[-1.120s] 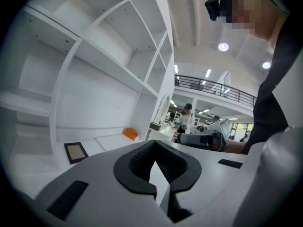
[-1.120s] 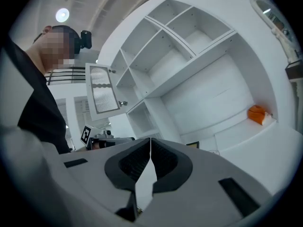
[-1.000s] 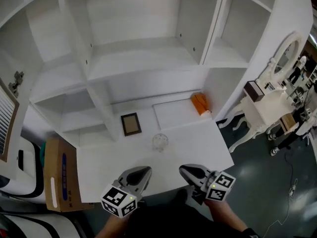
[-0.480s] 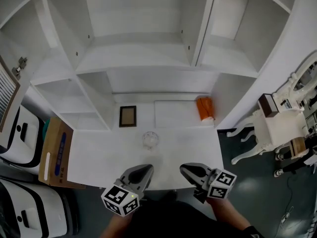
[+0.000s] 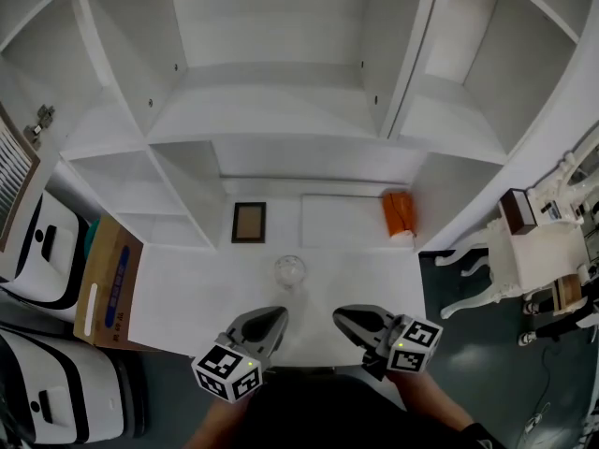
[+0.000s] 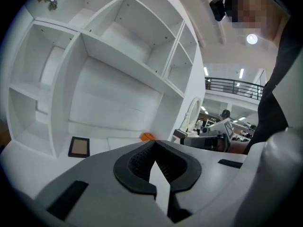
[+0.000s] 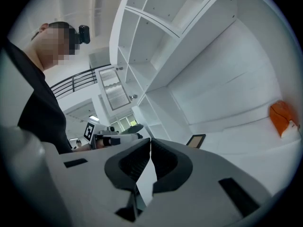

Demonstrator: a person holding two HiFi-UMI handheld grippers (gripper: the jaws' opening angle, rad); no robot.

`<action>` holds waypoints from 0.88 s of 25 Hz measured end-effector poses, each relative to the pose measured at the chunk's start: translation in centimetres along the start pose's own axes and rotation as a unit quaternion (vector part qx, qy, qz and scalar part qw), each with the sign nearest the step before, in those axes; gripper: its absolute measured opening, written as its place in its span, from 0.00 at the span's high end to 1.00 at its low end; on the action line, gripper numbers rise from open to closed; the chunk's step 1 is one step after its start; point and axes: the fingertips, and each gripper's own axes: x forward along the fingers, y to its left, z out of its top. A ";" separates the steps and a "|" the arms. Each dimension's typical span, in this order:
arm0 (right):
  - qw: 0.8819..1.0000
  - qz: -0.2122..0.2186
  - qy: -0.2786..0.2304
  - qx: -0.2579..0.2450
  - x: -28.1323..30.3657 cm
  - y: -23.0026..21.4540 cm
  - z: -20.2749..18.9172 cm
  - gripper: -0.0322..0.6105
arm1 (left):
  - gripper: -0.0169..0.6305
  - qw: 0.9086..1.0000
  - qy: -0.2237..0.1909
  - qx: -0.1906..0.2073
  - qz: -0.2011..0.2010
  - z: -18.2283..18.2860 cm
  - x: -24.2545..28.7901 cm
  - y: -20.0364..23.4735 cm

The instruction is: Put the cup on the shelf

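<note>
Both the left gripper [image 5: 267, 322] and right gripper [image 5: 351, 320] hover short of the cup [image 5: 289, 271], fingers pressed together, empty; reaching in unopened could topple it

one clear cup [image 5: 290, 271], one picture frame [image 5: 248, 222], one orange packet [image 5: 398, 213], one cardboard box [image 5: 108, 283], two grippers [image 5: 269, 317] [image 5: 346, 315].

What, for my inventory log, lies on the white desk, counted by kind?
Cup: 1
Frame: 1
Orange bag: 1
Total: 3
</note>
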 end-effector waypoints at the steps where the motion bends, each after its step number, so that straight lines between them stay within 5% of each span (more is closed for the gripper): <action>1: 1.000 -0.004 0.000 0.002 0.2 -0.3 0.3 0.92 | 0.96 1.000 0.004 0.001 -0.004 0.0 0.3 0.5; 12: 0.999 -0.035 0.019 -0.002 6.1 -2.4 2.2 0.92 | 0.95 0.998 0.010 0.039 -0.038 1.0 1.1 6.7; 22: 0.996 -0.072 0.048 0.025 7.3 -3.4 -0.7 0.92 | 0.95 0.993 0.025 0.068 -0.088 -1.5 3.4 9.6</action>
